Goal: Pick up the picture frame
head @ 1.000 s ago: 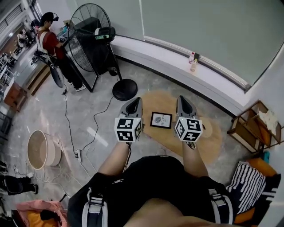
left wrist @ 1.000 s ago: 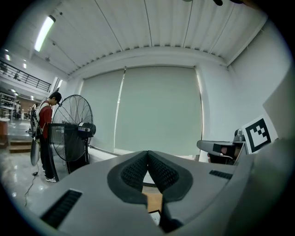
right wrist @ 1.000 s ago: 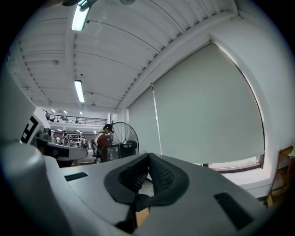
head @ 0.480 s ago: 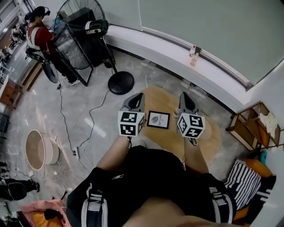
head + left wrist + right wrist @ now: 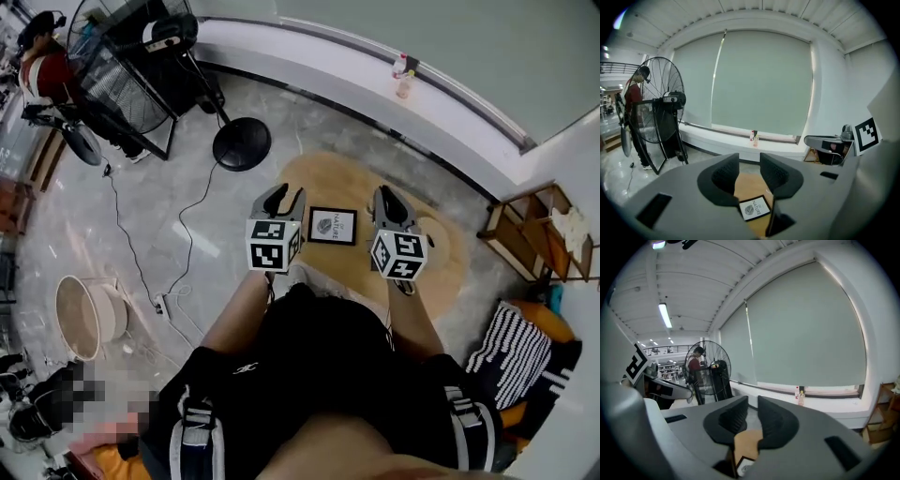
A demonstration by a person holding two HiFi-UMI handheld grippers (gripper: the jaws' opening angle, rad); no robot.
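The picture frame (image 5: 333,226) is black with a white print and lies flat on a round tan mat (image 5: 328,180) on the floor. My left gripper (image 5: 284,195) hovers just left of it. Its jaws are opening and stand well apart with nothing between them. In the left gripper view the frame (image 5: 754,207) shows below the left gripper (image 5: 750,161). My right gripper (image 5: 386,194) hovers just right of the frame. Its jaws are starting to open, showing a narrow empty gap. Only a white corner of the frame (image 5: 742,468) peeks out under the right gripper (image 5: 753,404).
A big floor fan (image 5: 131,56) with a round base (image 5: 241,145) stands at the upper left, its cable trailing over the floor. Two small bottles (image 5: 405,77) stand on the window ledge. A wooden shelf (image 5: 534,234) is at the right and a basin (image 5: 84,317) at the left.
Both grippers have sunk toward the mat and now flank the frame more closely. The left jaws have parted wide; the right jaws show a slight gap.
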